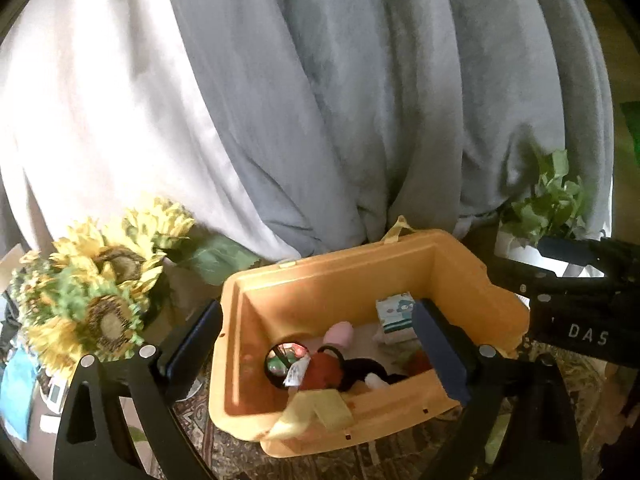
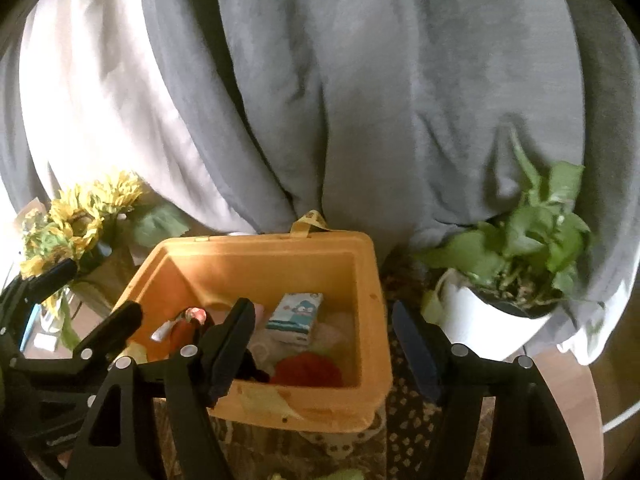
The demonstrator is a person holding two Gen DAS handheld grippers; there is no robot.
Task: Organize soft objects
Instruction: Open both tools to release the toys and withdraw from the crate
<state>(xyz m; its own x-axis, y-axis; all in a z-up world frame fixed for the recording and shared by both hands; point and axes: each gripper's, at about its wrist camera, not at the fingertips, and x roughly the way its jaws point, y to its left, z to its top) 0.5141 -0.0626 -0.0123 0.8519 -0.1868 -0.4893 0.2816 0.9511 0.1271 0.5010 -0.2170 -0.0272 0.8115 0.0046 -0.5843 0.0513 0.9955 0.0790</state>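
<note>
An orange plastic bin (image 1: 332, 284) (image 2: 256, 264) stands on a patterned cloth. It holds soft toys: a red and black plush (image 1: 332, 372), a pink piece (image 1: 339, 335), a red plush (image 2: 308, 368), and a printed tissue pack (image 1: 394, 312) (image 2: 294, 318). A yellow cloth (image 1: 320, 412) hangs over its near rim. My left gripper (image 1: 316, 354) is open and empty, its fingers astride the bin's left wall and interior. My right gripper (image 2: 324, 344) is open and empty over the bin's right side. Each gripper shows in the other's view.
Artificial sunflowers (image 1: 100, 280) (image 2: 76, 220) stand left of the bin. A green plant in a white pot (image 2: 516, 264) (image 1: 548, 208) stands to its right. A grey curtain (image 1: 320, 100) hangs behind. Clutter lies at the far left.
</note>
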